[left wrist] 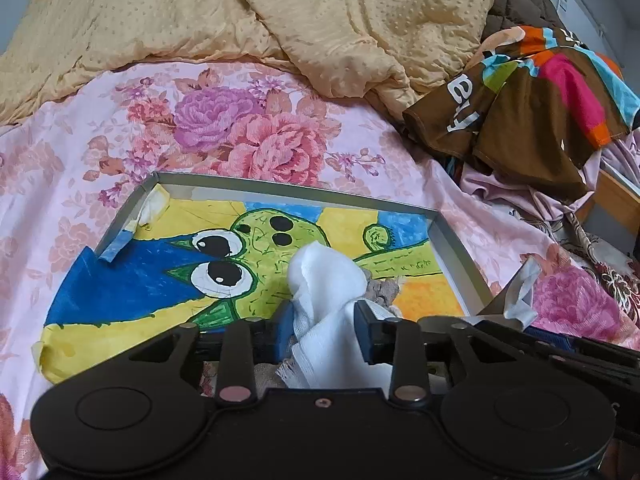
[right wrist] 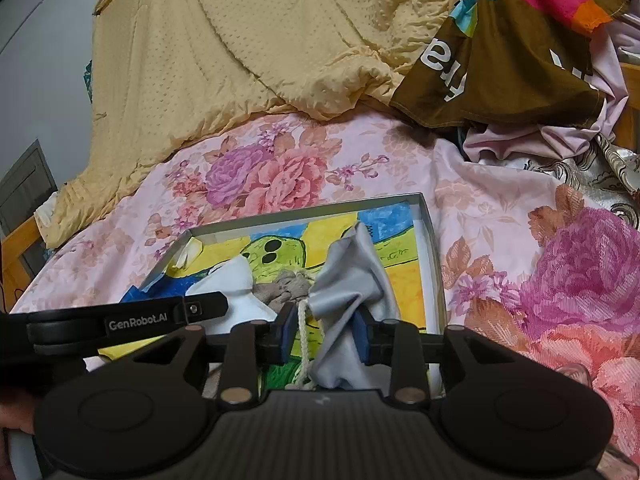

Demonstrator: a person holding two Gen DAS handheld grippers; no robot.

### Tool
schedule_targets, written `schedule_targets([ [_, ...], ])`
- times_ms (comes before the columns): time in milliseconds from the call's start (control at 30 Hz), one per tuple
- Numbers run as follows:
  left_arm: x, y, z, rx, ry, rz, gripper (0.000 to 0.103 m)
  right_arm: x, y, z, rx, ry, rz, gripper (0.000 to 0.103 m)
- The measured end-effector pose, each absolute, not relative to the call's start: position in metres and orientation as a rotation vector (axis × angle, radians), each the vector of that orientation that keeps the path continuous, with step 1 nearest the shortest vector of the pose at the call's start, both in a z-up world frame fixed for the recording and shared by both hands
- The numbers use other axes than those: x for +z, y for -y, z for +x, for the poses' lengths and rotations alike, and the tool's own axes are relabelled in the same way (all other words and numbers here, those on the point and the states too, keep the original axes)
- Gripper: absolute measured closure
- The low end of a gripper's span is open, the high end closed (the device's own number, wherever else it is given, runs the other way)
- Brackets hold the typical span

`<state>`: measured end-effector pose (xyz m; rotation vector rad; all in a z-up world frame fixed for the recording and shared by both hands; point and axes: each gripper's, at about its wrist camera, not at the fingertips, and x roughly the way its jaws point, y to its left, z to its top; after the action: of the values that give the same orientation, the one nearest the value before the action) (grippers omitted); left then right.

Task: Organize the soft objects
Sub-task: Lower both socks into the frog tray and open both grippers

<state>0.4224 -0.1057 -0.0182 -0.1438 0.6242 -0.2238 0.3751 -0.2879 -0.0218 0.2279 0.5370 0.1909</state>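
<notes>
A shallow grey box [left wrist: 452,240] lined with a bright cartoon drawing lies on the floral bed sheet. A white gauze cloth [left wrist: 328,276] stands crumpled in it, between the blue pads of my left gripper [left wrist: 325,332]; the jaws stand apart and do not pinch it. A grey silky cloth [right wrist: 352,276] with a cream cord [right wrist: 303,320] sits between the pads of my right gripper [right wrist: 325,336], with a gap on the left side. A fuzzy grey-brown item [right wrist: 286,284] lies between the two cloths. The white cloth [right wrist: 240,284] and the left gripper's body [right wrist: 160,318] show in the right wrist view.
A yellow-beige dotted quilt [left wrist: 200,12] is heaped at the far side of the pink floral sheet [left wrist: 72,168]. A brown multicolour garment [left wrist: 540,92] tops a pile of clothes at the right, by a wooden bed edge [left wrist: 616,196].
</notes>
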Motion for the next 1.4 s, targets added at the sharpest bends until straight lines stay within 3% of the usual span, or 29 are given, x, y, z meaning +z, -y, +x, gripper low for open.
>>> schedule_targets([
  [233, -0.006, 0.100, 0.409, -0.210, -0.615, -0.128, 0.052, -0.016, 0.286, 0.369, 0.196, -0.525, 0.215, 0.051],
  [500, 0.019, 0.089, 0.385, -0.178, -0.575, -0.104, 0.030, -0.004, 0.284, 0.355, 0.206, -0.493, 0.202, 0.032],
  [833, 0.038, 0.077, 0.340, -0.137, -0.529, -0.112, 0.019, 0.020, 0.279, 0.321, 0.198, -0.406, 0.154, 0.013],
  [1167, 0.052, 0.065, 0.278, -0.094, -0.462, -0.159, 0.006, 0.044, 0.271, 0.268, 0.195, -0.296, 0.098, 0.001],
  [1400, 0.055, 0.056, 0.230, -0.090, -0.412, -0.159, 0.001, 0.055, 0.261, 0.229, 0.210, -0.256, 0.077, 0.000],
])
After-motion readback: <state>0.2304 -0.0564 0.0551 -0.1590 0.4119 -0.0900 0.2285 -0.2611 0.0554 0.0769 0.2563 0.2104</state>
